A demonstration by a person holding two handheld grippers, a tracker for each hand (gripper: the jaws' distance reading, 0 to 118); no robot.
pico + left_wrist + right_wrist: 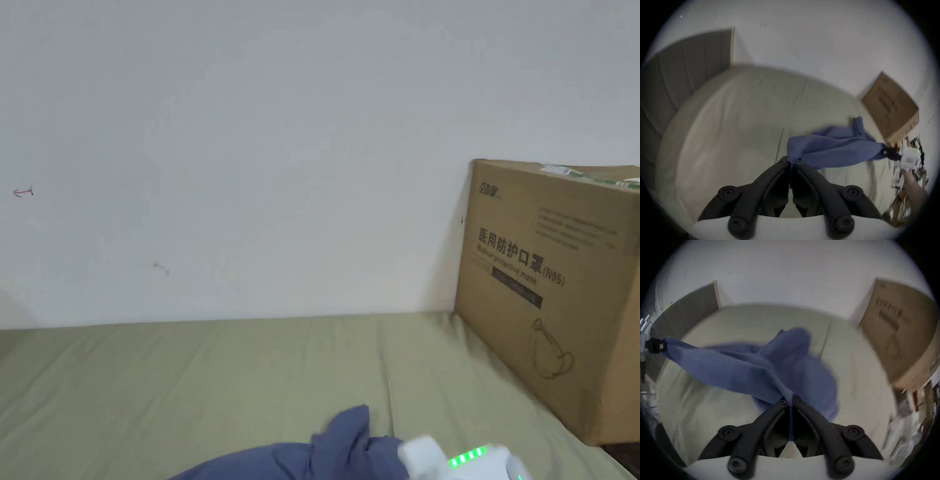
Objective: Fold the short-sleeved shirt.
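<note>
Over the pale green bed, both the left gripper and right gripper are pinching the soft, light blue shirt, which is sagging limply between them.

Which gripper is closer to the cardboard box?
The right gripper: shut on the blue shirt beside the cardboard box. The left gripper, also shut on the shirt, is farther away.

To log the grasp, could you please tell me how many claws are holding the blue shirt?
2: the left claw grips one end of the blue shirt, the right claw the other.
</note>
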